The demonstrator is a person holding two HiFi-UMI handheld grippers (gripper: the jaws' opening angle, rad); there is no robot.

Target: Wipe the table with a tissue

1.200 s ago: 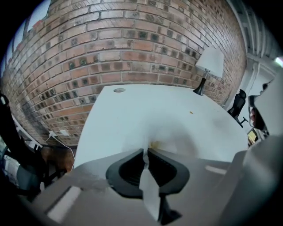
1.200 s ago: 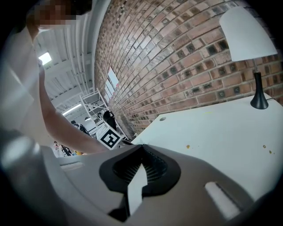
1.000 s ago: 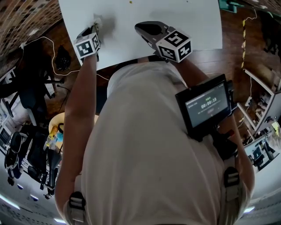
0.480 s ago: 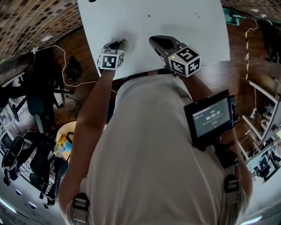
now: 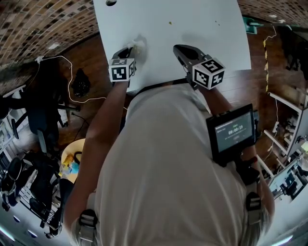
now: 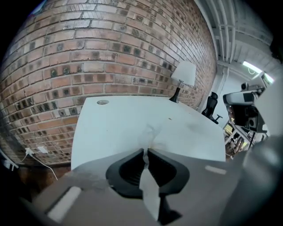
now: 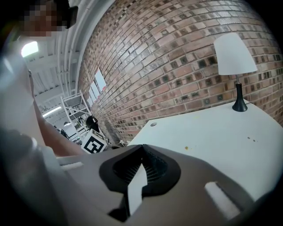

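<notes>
A crumpled white tissue [image 5: 139, 43] is pinched in my left gripper [image 5: 131, 49], near the front left corner of the white table [image 5: 192, 14]. In the left gripper view the jaws of that gripper [image 6: 146, 151] are shut on the tissue [image 6: 151, 132], which bunches up just past the tips over the table [image 6: 110, 128]. My right gripper [image 5: 183, 50] hovers over the table's front edge to the right, shut and holding nothing. Its own view shows the closed right gripper [image 7: 142, 149] above the table [image 7: 221, 132]. A small brown crumb [image 5: 170, 22] lies further out, also seen as a crumb [image 7: 186, 148].
A white-shaded lamp [image 7: 235, 66] stands at the table's far side against the brick wall [image 6: 88, 53]. A small round disc [image 6: 102, 102] sits near the far left corner. A faint grey smudge [image 6: 194, 128] marks the tabletop. A screen device [image 5: 231, 134] hangs by my right side. Chairs and cables [image 5: 57, 91] are on the floor at left.
The left gripper with the tissue has shifted a little across the near left part of the table and tilted. The right gripper has edged slightly. Both stay shut.
</notes>
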